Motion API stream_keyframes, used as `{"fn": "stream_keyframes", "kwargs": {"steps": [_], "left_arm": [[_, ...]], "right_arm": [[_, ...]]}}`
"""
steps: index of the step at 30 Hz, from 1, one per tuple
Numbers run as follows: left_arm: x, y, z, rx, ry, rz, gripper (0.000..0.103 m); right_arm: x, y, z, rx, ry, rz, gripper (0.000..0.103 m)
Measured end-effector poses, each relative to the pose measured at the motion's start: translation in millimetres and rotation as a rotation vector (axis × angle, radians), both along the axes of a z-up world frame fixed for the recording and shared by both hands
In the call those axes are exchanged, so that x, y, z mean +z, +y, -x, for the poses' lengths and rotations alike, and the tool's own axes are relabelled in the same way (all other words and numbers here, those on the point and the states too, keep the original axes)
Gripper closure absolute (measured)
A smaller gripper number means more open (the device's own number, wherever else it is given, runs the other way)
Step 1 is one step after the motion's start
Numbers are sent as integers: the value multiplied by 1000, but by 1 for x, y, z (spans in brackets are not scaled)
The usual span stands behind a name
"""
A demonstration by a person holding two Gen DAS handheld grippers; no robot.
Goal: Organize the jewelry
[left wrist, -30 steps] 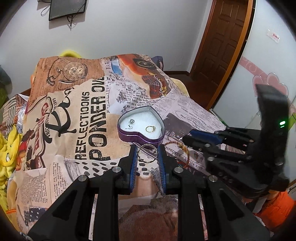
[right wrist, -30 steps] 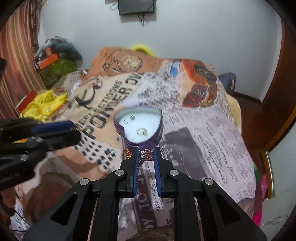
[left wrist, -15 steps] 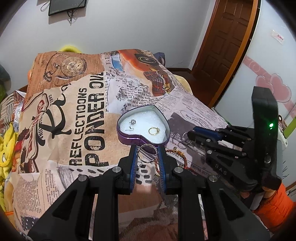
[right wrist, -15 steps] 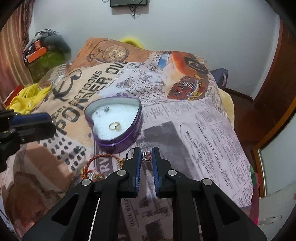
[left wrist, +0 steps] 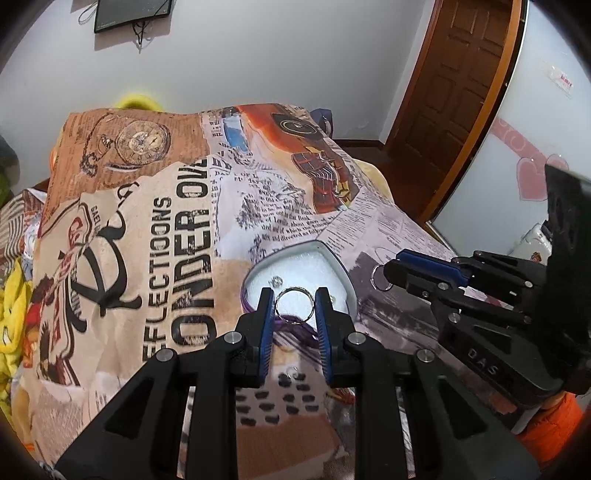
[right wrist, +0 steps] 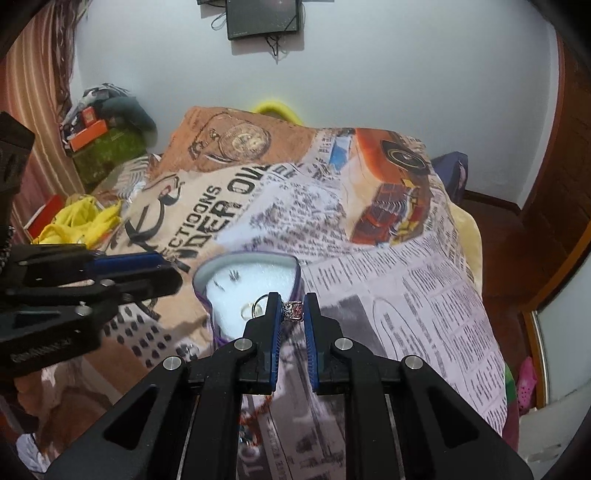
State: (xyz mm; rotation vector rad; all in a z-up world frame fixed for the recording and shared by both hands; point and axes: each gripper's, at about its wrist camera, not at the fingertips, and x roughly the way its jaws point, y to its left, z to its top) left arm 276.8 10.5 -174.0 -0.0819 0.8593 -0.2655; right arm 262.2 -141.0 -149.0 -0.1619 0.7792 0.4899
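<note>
Bedroom interior. Bed covered by a newspaper-collage print bedspread (left wrist: 155,229) at centre; white wall (right wrist: 406,66) at 12 o'clock bearing a dark wall-mounted screen (right wrist: 263,16); brown panelled wooden door (left wrist: 458,92) at 2 o'clock; striped curtain (right wrist: 33,96) at 10 o'clock.

Only readable stuff is on the bedspread (left wrist: 177,229): big black letters running up it, "EFECTIOONS" and next to it "ONDER OV", both cut off at the edges. From the right camera you just get "CTIOONS" and "NDER OV". The right gripper (left wrist: 391,271) body has "DAS" stamped on it in the left view. The newspaper-style print is too small to read
</note>
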Motion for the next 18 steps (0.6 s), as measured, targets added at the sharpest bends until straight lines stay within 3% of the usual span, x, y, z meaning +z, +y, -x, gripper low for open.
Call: {"fn": "stream_keyframes", "kwargs": {"steps": [18], "left_arm": [[-22, -9, -34, -41, 62, -9, 82]], "right_arm": [[-12, 17, -42, 43, 90, -40, 92]]}}
